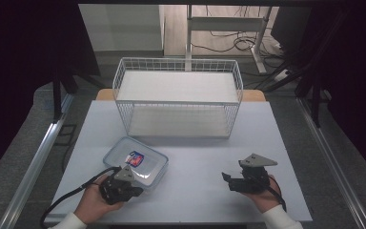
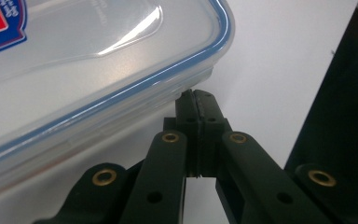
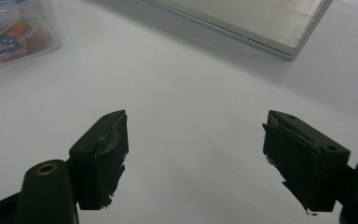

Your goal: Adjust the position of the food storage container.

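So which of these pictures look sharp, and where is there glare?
High view: dim, dark at the sides. Left gripper view: a bright glare streak on the clear lid of the food container, blurred up close. Right gripper view: the fingers soft-edged, the table evenly lit.

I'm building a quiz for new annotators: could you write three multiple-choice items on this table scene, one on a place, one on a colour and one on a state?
1. Where does the clear plastic lidded container lie?
A. inside the white wire basket
B. on the white table, in front of the basket
C. on the floor

2. What colour is the seal line round the container's lid?
A. blue
B. green
C. yellow

3. How do the jaws of the left gripper stand?
A. wide open
B. shut together, tips at the container's rim
C. clamped round the basket's wire

Answers: 1 B, the high view shows it on the table on the near side of the basket. 2 A, the left gripper view shows a blue line along the lid's edge. 3 B, the two pads meet with no gap just under the lid's edge.
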Available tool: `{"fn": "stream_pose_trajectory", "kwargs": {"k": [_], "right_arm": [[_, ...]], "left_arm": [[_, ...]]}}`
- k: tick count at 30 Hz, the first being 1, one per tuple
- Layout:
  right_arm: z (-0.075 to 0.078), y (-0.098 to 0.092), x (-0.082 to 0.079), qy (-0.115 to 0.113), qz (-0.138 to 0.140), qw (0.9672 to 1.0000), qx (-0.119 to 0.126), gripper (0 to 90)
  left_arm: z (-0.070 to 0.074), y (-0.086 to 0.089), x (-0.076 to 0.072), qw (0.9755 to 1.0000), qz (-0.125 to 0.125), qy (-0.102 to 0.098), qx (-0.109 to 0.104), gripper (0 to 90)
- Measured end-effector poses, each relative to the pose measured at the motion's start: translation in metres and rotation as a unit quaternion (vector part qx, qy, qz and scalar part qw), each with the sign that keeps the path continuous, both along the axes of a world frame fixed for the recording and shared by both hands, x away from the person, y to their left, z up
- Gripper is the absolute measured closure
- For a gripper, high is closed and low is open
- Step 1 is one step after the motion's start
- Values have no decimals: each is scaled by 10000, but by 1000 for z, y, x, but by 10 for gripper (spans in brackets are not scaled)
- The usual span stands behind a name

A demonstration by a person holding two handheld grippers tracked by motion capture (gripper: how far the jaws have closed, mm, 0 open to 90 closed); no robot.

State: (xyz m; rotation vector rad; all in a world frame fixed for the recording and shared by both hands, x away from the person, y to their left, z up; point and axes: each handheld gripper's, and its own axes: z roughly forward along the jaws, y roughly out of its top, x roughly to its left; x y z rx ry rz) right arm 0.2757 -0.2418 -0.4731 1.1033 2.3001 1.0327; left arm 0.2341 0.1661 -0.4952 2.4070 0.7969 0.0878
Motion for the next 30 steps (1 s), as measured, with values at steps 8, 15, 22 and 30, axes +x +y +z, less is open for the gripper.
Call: {"fn": "stream_pose_trajectory", "kwargs": {"k": [8, 15, 22, 30], "right_arm": [[-1, -1, 1, 33, -40, 10000, 2, 224], [-1, -1, 1, 41, -45, 10000, -10, 224], [-2, -1, 2, 63, -88, 9999, -19, 222], [-1, -1, 0, 85, -86, 9999, 26, 219]], "left_arm": [[-1, -19, 13, 9999, 155, -47, 31, 900], [-3, -28, 26, 9998, 166, 77, -74, 900], [-2, -33, 30, 9998, 123, 152, -106, 900], [30, -9, 16, 9988, 214, -150, -405, 900]]}}
